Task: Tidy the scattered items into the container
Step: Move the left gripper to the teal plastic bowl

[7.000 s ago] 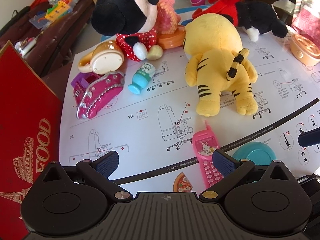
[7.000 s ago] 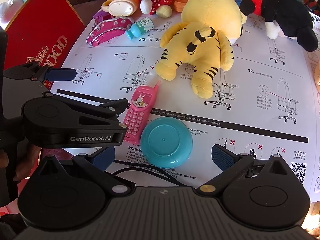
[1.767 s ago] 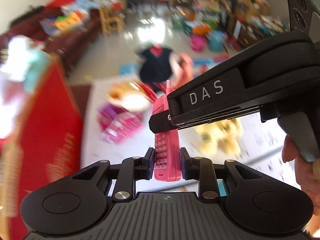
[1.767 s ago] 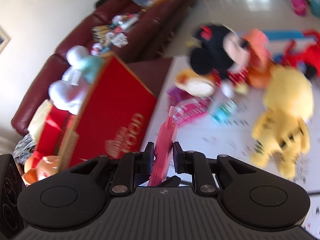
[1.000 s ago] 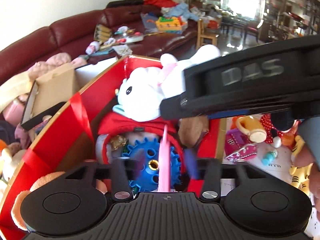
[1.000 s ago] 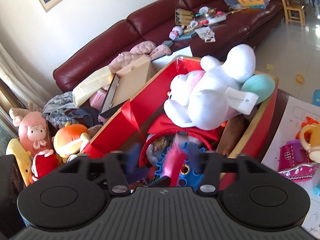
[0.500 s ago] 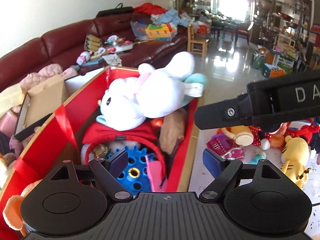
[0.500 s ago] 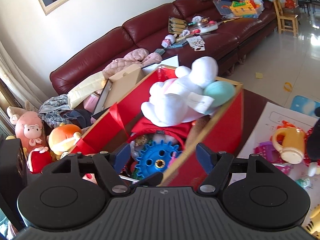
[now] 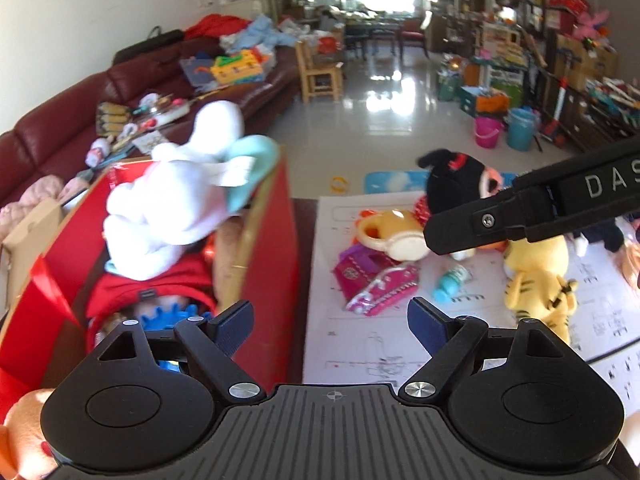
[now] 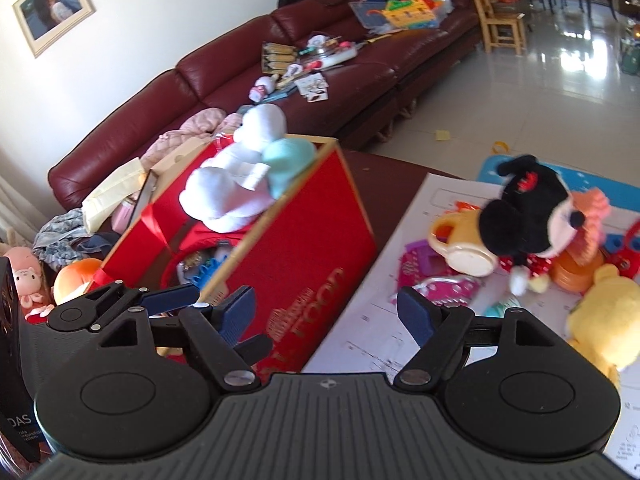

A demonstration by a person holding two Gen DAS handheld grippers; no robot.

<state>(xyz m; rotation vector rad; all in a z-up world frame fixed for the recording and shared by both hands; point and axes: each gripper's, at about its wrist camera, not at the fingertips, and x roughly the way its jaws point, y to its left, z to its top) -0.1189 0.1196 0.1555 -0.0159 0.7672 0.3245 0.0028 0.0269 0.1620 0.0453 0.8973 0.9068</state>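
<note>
Left wrist view, from its left edge: the red box (image 9: 276,248) stands with its top open, packed with a white plush rabbit (image 9: 168,208) lying across the top, a red cloth item (image 9: 160,284) beneath it and a blue gear toy (image 9: 168,314) showing lower down. Just right of the box a white instruction sheet (image 9: 360,344) carries the scattered toys: a pink toy (image 9: 380,286), a yellow toy cup (image 9: 392,236), a small teal bottle (image 9: 450,282), a black mouse plush (image 9: 456,184) and, farther right, a yellow tiger plush (image 9: 538,276). The left gripper (image 9: 331,318) hovers over the box's near wall with its fingers spread wide and nothing between them. Right wrist view shows the same box (image 10: 304,256) on the left, the rabbit (image 10: 236,184) on top, and the mouse plush (image 10: 524,212) and cup (image 10: 460,248) to the right on the sheet. The right gripper (image 10: 326,312) has its fingers wide apart and empty, above the box's red side and the sheet's edge.
</note>
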